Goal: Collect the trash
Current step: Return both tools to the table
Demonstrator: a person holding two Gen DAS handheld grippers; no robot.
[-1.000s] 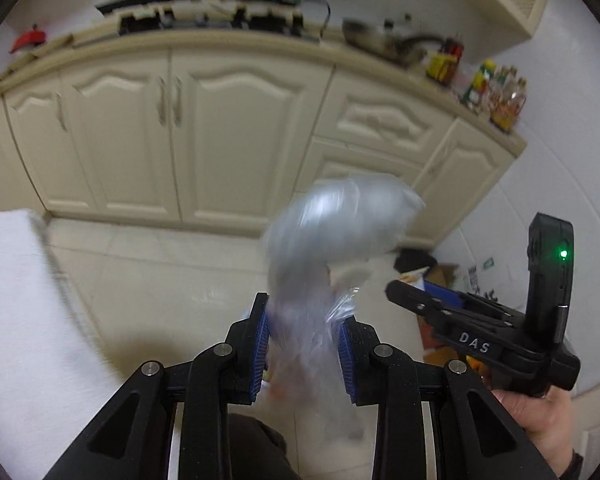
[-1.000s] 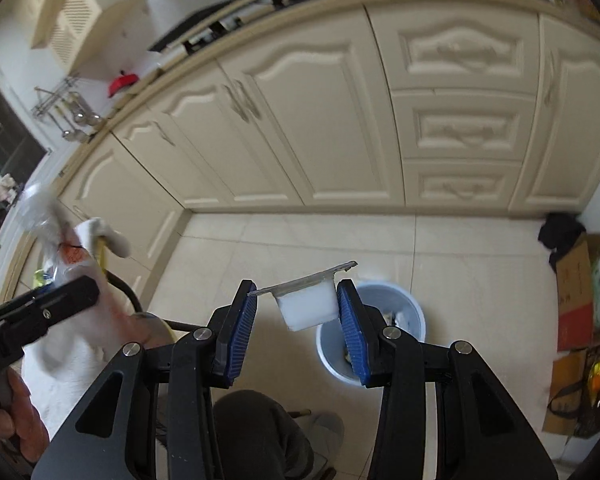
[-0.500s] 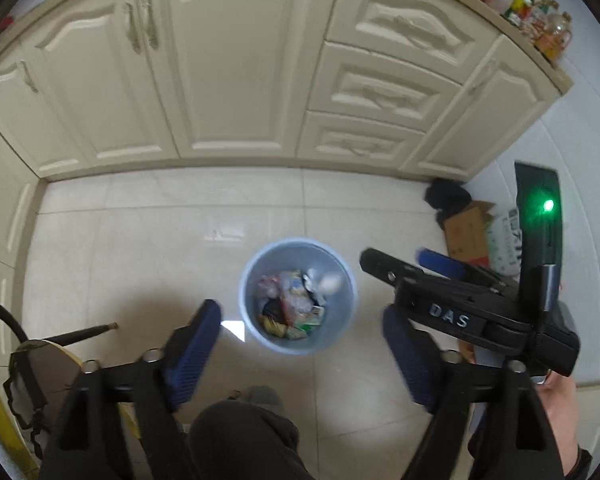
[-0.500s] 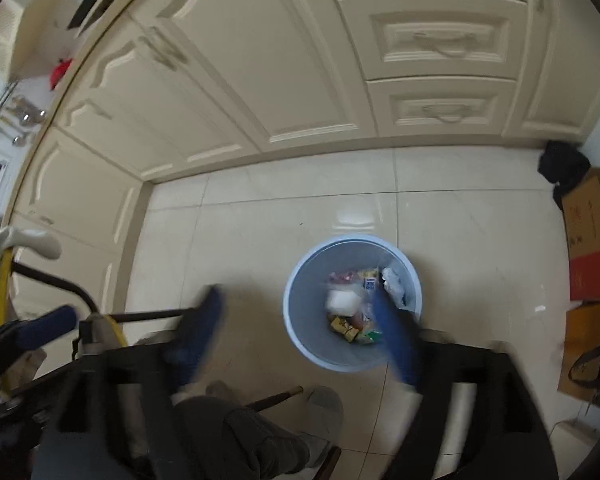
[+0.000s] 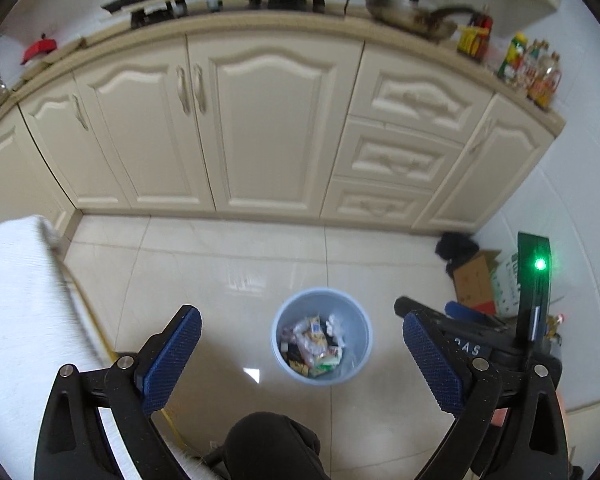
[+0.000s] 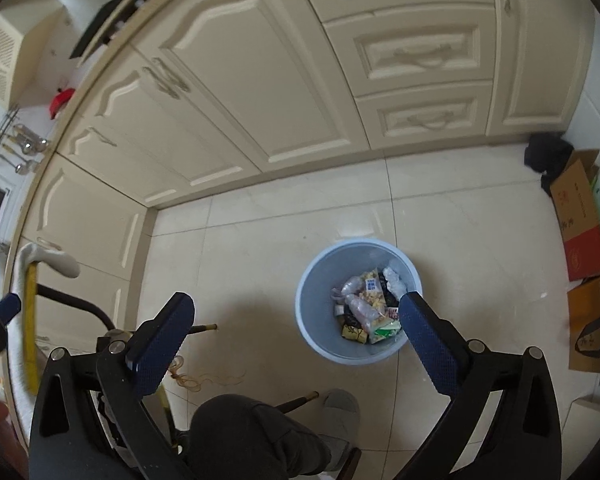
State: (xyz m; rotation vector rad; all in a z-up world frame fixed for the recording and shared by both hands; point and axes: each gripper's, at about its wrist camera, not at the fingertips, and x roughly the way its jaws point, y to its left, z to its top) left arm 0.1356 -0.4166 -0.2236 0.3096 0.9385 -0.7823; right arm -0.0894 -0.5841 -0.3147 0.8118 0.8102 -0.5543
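A light blue trash bin (image 5: 358,322) stands on the tiled floor, holding several wrappers and a clear plastic bag (image 5: 314,344). It also shows in the right wrist view (image 6: 320,320) with the same trash (image 6: 366,304) inside. My left gripper (image 5: 300,356) is open and empty, held above the bin. My right gripper (image 6: 296,334) is open and empty, above and just left of the bin. The right gripper's body (image 5: 480,344) shows at the right of the left wrist view.
Cream kitchen cabinets (image 5: 268,128) run along the back. Cardboard boxes (image 6: 580,216) and a black bundle (image 6: 548,152) sit by the right wall. A white-covered table edge (image 5: 16,320) is at left. The person's knee (image 6: 244,436) and slipper (image 6: 340,412) are below.
Both grippers have opened and dropped their loads: the plastic bag and the white cup now lie in the bin. The left view has since tilted up to show the counter.
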